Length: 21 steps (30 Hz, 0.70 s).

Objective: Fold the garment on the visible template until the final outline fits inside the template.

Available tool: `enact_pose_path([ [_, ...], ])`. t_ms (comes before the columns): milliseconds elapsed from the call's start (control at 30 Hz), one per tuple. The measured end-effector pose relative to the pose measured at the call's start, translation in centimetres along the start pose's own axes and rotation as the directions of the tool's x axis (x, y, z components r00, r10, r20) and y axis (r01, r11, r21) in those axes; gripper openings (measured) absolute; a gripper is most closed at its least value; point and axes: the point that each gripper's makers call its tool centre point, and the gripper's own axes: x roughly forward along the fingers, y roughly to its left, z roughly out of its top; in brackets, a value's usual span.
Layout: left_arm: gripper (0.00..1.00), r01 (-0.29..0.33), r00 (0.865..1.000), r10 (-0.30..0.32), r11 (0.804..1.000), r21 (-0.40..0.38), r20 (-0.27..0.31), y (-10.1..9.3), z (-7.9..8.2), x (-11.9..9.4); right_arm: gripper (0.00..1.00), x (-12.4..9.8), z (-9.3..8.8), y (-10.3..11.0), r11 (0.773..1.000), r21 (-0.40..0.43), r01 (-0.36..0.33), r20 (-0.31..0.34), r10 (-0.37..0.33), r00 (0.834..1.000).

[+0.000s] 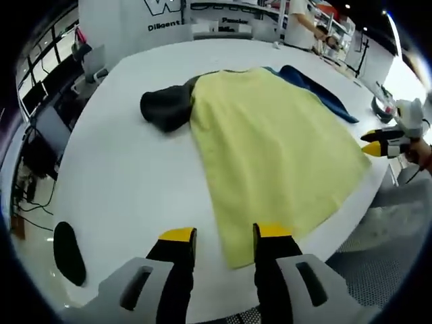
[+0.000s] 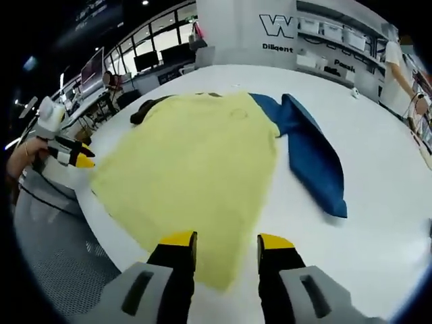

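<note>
Yellow-tipped left gripper [image 1: 225,236] above garment [image 1: 270,145] hem

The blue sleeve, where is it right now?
The blue sleeve lies flat on the white table, sticking out beside the yellow garment; in the left gripper view it peeks out behind the garment's far edge.

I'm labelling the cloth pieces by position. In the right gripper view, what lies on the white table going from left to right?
Other hand-held gripper at the table's left edge → black sleeve → yellow garment body → blue sleeve, then bare white table.
</note>
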Motion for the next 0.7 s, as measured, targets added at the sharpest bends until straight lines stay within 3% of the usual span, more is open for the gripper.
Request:
enact_pose_path([
  [100, 0.33, 0.003, 1.000, -0.003, 1.000, -0.011, -0.017, -0.1, -0.5, 0.4, 0.27, -0.1, -1.3, 0.3, 1.000, -0.011, 0.003, -0.041, -0.003, 0.999],
  [300, 0.28, 0.009, 1.000, -0.010, 0.999, -0.034, -0.029, -0.3, -0.9, 0.8, 0.23, -0.3, -2.3, 0.3, 1.000, 0.002, 0.023, -0.049, -0.022, 0.999],
  [400, 0.27, 0.002, 0.999, -0.002, 1.000, -0.020, -0.036, -0.3, -1.0, 0.8, 0.20, -0.3, -3.0, 0.1, 0.996, -0.073, 0.048, -0.081, -0.054, 0.995],
  [700, 0.11, -0.007, 0.998, 0.008, 1.000, 0.011, -0.060, -0.3, -1.3, 0.9, 0.08, -0.1, -3.2, 0.1, 0.996, -0.068, 0.055, -0.081, -0.060, 0.995],
])
